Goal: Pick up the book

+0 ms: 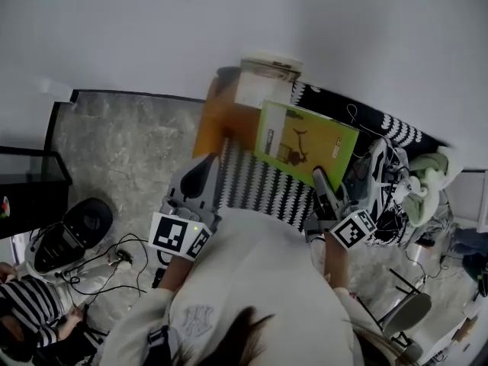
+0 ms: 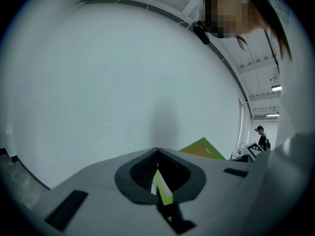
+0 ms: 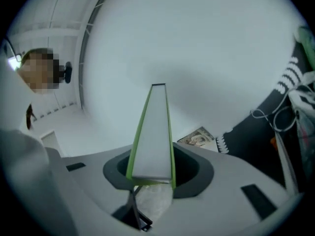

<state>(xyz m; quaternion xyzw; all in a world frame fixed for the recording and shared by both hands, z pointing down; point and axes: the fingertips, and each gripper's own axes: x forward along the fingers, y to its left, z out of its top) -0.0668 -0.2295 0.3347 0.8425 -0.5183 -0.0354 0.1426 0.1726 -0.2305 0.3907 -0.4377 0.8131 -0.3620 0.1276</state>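
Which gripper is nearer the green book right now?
Right. The right gripper is clamped on the green book at its lower edge. The left gripper stands off to the book's left, clear of it.

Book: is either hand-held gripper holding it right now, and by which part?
The right hand-held gripper clamps the green book by its near edge, close to a corner.

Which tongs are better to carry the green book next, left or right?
Right. The right tongs already clamp the green book and hold it up; the left tongs sit off to its side, apart from it.
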